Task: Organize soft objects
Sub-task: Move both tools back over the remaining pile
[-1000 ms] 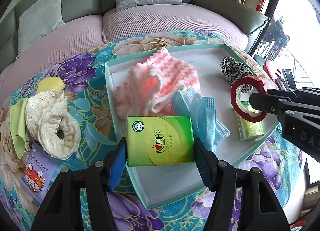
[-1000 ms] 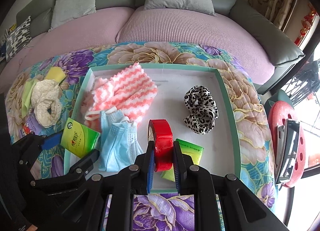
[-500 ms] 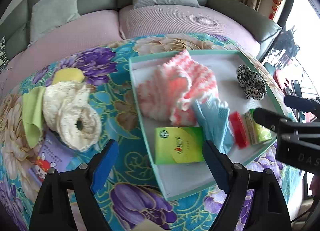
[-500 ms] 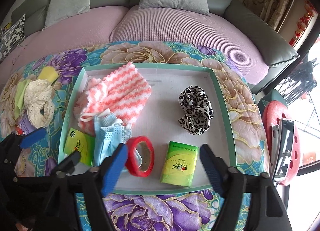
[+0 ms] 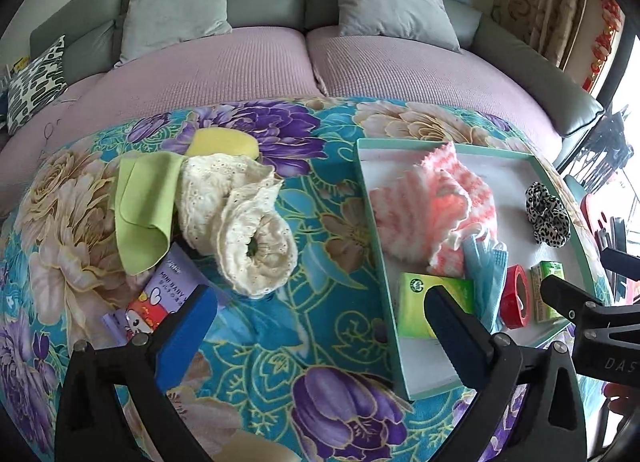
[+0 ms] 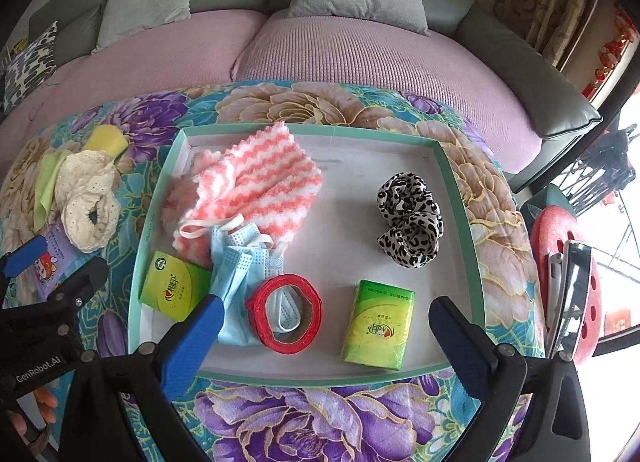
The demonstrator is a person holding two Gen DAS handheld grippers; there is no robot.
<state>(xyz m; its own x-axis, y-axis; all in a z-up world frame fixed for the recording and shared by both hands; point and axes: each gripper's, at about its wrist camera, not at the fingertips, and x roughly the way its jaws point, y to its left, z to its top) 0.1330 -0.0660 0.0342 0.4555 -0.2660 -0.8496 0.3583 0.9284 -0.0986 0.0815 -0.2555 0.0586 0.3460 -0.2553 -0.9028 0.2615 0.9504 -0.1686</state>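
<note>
A teal-rimmed tray (image 6: 460, 198) holds a pink-and-white striped cloth (image 6: 260, 182), blue face masks (image 6: 240, 262), a red tape roll (image 6: 280, 346), two green tissue packs (image 6: 378, 326) (image 6: 172, 292) and a leopard scrunchie (image 6: 408, 218). My right gripper (image 6: 326, 307) hovers over the tray's near edge. Its jaws are opening, and the tape roll and one pack lie untouched below them. My left gripper (image 5: 318, 302) hangs over the floral blanket left of the tray (image 5: 368, 198). Its jaws are opening too, with nothing between them. A cream lace cloth (image 5: 240, 222) lies ahead of it.
Left of the tray lie a light green cloth (image 5: 144, 206), a yellow sponge (image 5: 224, 142) and a purple baby wipes pack (image 5: 160, 298). A pink sofa seat (image 5: 240, 70) with grey cushions runs behind. A red stool (image 6: 560, 282) stands at the right.
The left gripper let go of the green tissue pack in the tray and moved left over the blanket. The right gripper released the red tape roll, which now lies flat on the masks.
</note>
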